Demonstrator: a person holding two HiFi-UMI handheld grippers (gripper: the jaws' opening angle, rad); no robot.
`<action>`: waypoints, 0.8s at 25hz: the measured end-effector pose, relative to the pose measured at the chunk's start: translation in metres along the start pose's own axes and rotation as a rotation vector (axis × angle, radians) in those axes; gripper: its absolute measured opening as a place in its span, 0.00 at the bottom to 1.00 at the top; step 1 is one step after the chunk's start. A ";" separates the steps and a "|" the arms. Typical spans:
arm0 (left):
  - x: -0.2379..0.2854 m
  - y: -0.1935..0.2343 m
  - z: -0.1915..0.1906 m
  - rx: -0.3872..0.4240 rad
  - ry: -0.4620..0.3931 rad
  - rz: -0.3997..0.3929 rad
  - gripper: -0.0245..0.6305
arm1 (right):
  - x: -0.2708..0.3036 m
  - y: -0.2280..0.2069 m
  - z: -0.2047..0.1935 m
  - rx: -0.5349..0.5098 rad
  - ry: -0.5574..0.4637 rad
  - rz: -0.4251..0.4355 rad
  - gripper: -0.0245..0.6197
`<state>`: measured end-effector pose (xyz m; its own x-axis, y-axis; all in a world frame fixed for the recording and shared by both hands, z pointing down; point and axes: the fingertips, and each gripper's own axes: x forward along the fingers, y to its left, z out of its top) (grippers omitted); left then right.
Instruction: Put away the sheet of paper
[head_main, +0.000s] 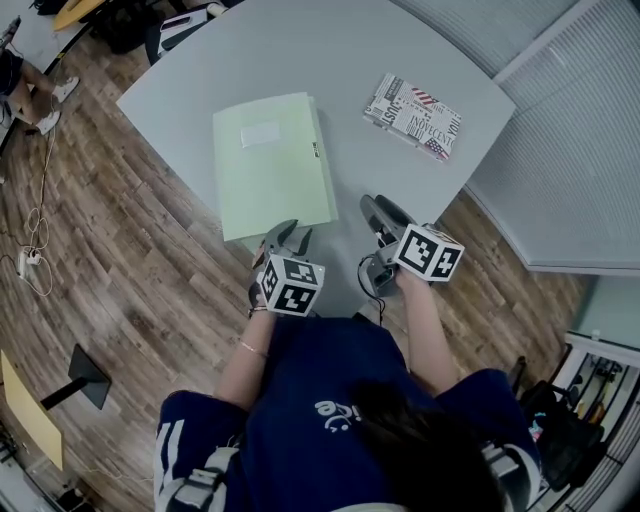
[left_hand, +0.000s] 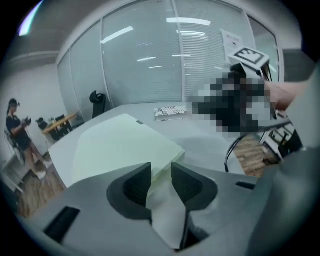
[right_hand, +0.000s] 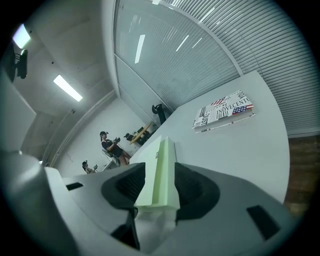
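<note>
A pale green folder (head_main: 272, 165) with a white label lies closed and flat on the grey table (head_main: 300, 50). My left gripper (head_main: 290, 235) is at the folder's near edge with its jaws open. In the left gripper view, the folder's near corner (left_hand: 120, 145) shows in the gap just past the left gripper (left_hand: 161, 172). My right gripper (head_main: 383, 212) stands open just right of the folder's near right corner. The right gripper view shows the folder (right_hand: 165, 150) edge-on in the gap of the right gripper (right_hand: 160, 175); the pads do not press on it. No loose sheet shows.
A book with printed covers (head_main: 413, 115) lies on the table's far right part. The table's near edge is right under both grippers, with wood floor (head_main: 150, 290) below. People stand far off by a desk (left_hand: 17, 125). Glass walls and blinds close the room.
</note>
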<state>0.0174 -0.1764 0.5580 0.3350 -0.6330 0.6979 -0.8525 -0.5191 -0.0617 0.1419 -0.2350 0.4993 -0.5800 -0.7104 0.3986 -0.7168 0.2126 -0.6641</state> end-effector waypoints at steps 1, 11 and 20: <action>0.001 -0.001 -0.001 -0.068 -0.001 -0.026 0.21 | -0.001 -0.001 -0.003 -0.007 0.004 0.000 0.34; -0.024 0.001 0.022 -0.308 -0.144 -0.112 0.22 | -0.015 0.017 0.003 -0.092 -0.078 0.066 0.32; -0.068 0.011 0.031 -0.410 -0.385 -0.065 0.21 | -0.022 0.026 -0.020 -0.185 -0.108 0.035 0.10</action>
<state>-0.0020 -0.1566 0.4879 0.4485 -0.8110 0.3756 -0.8858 -0.3471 0.3082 0.1287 -0.1999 0.4862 -0.5682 -0.7658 0.3011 -0.7615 0.3506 -0.5452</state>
